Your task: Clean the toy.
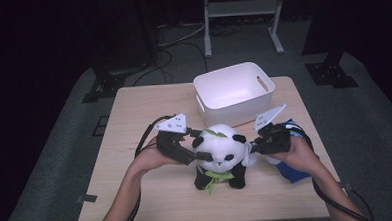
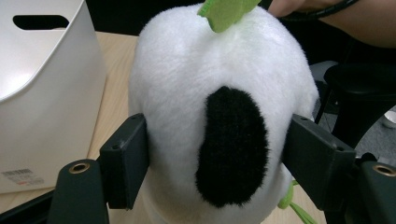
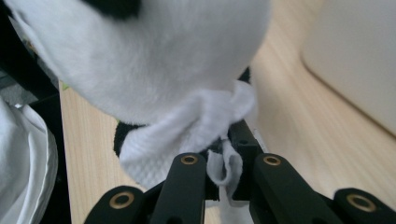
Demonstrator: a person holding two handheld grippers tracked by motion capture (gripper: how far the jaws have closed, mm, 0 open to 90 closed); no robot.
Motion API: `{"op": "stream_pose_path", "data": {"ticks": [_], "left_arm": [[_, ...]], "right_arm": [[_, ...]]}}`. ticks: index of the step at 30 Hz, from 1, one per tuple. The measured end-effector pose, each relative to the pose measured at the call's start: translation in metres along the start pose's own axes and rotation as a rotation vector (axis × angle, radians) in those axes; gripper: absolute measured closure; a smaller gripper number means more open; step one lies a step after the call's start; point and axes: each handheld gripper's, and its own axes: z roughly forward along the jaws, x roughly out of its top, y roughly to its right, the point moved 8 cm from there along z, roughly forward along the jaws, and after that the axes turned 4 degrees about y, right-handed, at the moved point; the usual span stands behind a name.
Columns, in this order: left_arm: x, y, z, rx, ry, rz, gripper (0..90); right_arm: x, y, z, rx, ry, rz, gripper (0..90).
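Observation:
A panda plush [image 1: 220, 150] with a green leaf on its head sits upright on the wooden table [image 1: 137, 193], near the front. My left gripper [image 1: 199, 148] comes in from the left. In the left gripper view its jaws stand either side of the panda's head [image 2: 219, 93] and its pads [image 2: 126, 163] press into the white fur. My right gripper [image 1: 253, 147] is at the panda's other side, shut on a white cloth [image 3: 177, 135]. That cloth lies bunched against the panda [image 3: 163, 56], under its head.
A white plastic bin [image 1: 262, 77] with handle slots stands behind the panda [image 2: 46, 93] and seems to hold nothing. A blue cloth [image 1: 292, 172] lies under the right hand near the table's right edge. White fabric [image 3: 23, 154] hangs at the left of the right gripper view.

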Motion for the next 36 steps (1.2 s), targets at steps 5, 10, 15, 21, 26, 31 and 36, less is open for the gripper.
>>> {"op": "stream_pose_path", "data": {"ticks": [5, 10, 15, 21, 26, 31, 36], "left_arm": [[-0.002, 0.0, -0.001, 0.005, -0.003, -0.003, 25.1], [-0.001, 0.0, 0.002, 0.009, -0.006, -0.005, 25.0], [0.0, 0.001, 0.005, 0.009, -0.001, -0.005, 24.0], [0.001, 0.003, 0.008, 0.015, 0.001, -0.002, 23.6], [-0.001, 0.002, 0.007, 0.016, 0.003, -0.006, 23.1], [-0.004, 0.002, 0.007, 0.016, 0.01, -0.016, 22.1], [-0.003, 0.002, 0.008, 0.017, 0.013, -0.021, 22.0]], "right_arm": [[0.013, 0.0, -0.025, -0.019, 0.072, -0.003, 85.3], [0.037, -0.009, -0.049, -0.018, 0.151, -0.036, 85.3], [0.063, -0.02, -0.057, -0.005, 0.185, -0.085, 85.3], [0.09, -0.033, -0.04, 0.026, 0.176, -0.139, 85.3], [0.108, -0.043, -0.024, 0.074, 0.182, -0.162, 85.2], [0.12, -0.051, -0.009, 0.094, 0.173, -0.191, 85.0], [0.116, -0.046, -0.015, 0.086, 0.181, -0.174, 85.0]]}}
